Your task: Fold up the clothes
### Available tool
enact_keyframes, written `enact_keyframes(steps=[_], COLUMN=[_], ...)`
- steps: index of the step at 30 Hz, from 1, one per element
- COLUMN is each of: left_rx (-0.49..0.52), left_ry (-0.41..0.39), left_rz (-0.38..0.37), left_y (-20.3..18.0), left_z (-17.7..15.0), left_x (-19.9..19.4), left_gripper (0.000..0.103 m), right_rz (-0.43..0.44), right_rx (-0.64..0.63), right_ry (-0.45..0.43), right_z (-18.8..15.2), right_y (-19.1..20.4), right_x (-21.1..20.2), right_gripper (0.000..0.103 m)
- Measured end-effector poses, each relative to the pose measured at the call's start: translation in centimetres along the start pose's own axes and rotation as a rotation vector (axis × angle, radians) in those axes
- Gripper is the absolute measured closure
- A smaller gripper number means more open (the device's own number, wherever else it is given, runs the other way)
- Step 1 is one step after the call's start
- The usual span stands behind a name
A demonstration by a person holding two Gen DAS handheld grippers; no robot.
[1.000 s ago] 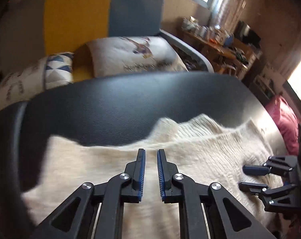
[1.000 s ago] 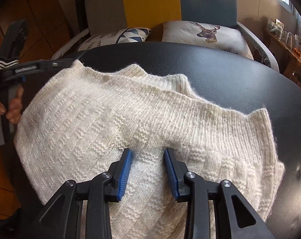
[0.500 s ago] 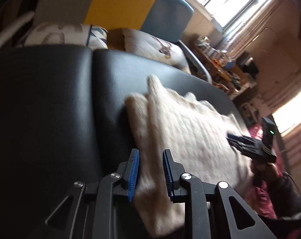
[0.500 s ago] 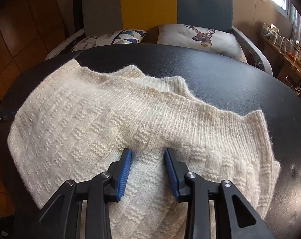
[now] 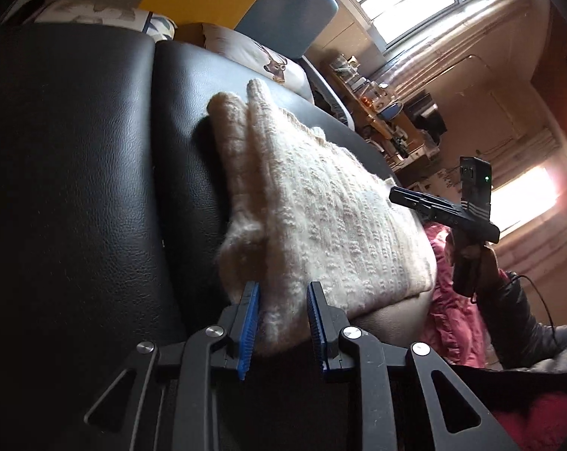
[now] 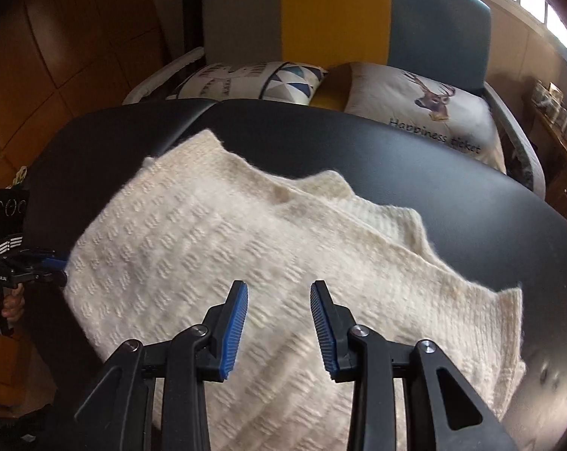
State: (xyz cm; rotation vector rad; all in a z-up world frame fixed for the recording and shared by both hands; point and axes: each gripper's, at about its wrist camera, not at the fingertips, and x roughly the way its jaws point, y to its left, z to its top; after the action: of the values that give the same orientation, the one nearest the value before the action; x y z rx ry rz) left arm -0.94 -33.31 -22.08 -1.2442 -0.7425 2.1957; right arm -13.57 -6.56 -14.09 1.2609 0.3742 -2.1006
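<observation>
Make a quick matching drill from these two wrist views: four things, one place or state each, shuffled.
Things:
1 cream knit sweater
2 deer cushion
3 left gripper
4 right gripper

Places or states:
A on the striped sofa seat
B jaws apart, above the sweater's middle
C folded on the black padded bench
D jaws just opening, at the sweater's near corner

Pairs: 1-C, 2-A, 3-D, 4-B

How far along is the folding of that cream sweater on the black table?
Done: the cream sweater lies folded into a thick block on the black table. In hand: the left claw has just been opening, with the sweater's corner between its pads. The right claw hovers open above the knit. Left: possibly another fold or squaring the uneven edges.
</observation>
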Motion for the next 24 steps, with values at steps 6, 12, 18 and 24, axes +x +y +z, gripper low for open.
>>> enact_keyframes(steps=[6,12,18,24], left_rx=[-0.007,0.02,-0.065,-0.108], left_ry=[0.08,0.066,0.054,0.023], left_rz=[-0.103,-0.075,-0.075,-0.05], left_y=[0.5,-0.7,-0.9,-1.5], left_z=[0.0,-2.5,-8.2,-8.5], left_x=[1.6,0.8,0.1,-2.1], left_gripper=[0.074,0.097,0.097,0.092], right_rz=[0.021,-0.031,-0.029,0.038], right_rx=[-0.053,-0.088,-0.079,-0.007], right_ry=[0.038,0.126,0.11,0.055], right_z=[3.7,4.9,3.4,3.1], right_y=[3.2,3.8,3.9,2.4], right_x=[3.5,7.4,8.9,8.1], right_gripper=[0.068,0.068,0.068,0.068])
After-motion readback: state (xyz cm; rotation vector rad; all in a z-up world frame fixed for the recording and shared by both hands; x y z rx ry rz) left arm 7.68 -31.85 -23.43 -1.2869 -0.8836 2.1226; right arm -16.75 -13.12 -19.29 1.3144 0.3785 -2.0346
